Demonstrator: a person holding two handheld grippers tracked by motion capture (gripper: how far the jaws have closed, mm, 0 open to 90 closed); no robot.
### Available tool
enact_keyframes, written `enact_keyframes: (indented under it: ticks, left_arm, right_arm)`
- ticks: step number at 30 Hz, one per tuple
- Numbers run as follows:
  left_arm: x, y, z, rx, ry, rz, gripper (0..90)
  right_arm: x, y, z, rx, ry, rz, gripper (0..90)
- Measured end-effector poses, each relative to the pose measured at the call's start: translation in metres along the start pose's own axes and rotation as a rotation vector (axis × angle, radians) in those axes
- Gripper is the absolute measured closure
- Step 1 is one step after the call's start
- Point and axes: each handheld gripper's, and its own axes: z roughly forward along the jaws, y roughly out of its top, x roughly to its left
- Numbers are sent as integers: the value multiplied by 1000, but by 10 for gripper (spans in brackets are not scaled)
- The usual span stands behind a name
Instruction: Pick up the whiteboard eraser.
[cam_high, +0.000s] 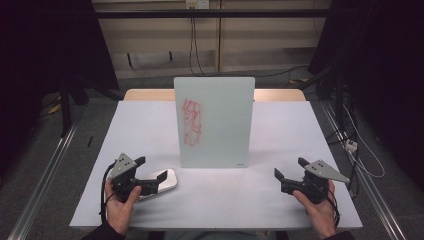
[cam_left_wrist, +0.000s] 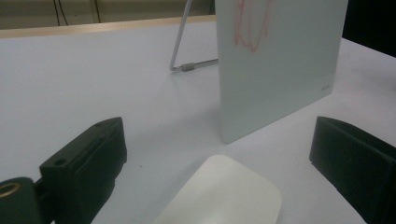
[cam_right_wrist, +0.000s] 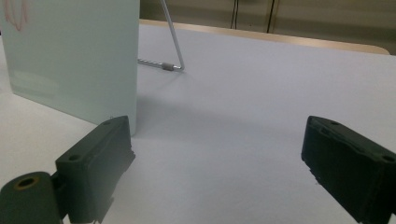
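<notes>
Left gripper (cam_high: 151, 173) over the white eraser (cam_high: 162, 181), fingers wide and straddling it; nothing gripped yet. Eraser lies flat on the counter (cam_high: 250, 195), just in front of the upright whiteboard (cam_high: 215, 122) bearing red scribble (cam_high: 192, 122). Right gripper (cam_high: 291, 170) idle, fingers wide, holding nothing. Suggest lowering the left until both fingers bracket the eraser's long sides, then closing squarely to avoid skidding.

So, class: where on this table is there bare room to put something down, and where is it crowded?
Free: the table right of the upright whiteboard, the left strip beside it, and the front middle between the left tool and right tool. Crowded: the front left, where the white eraser lies between the open left tool's jaws, and behind the board, where its wire stand reaches.
</notes>
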Motion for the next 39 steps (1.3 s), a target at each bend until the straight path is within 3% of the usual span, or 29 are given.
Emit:
enact_keyframes:
  ticks: [12,16,20,22,25,28,33,39]
  left_arm:
    - [2,7,1,49,0,46,56]
    - [5,9,1,87,-20,57,60]
    - [9,8,3,117,-66,22,68]
    - [9,10,4,134,-93,32,78]
    - [8,13,4,152,-101,55,79]
    - [8,17,3,178,-157,83,80]
    - [11,21,3,225,-197,116,83]
    - [15,23,2,258,-194,136,76]
  right_arm:
    - [-1,0,1,11,2,9,86]
    - [0,0,2,11,11,10,85]
    - [0,0,2,12,15,6,84]
    - [0,0,3,15,7,3,78]
    - [0,0,3,19,8,2,78]
    - [0,1,4,17,5,5,78]
    - [1,1,5,22,12,2,79]
    - [2,2,5,25,23,-3,84]
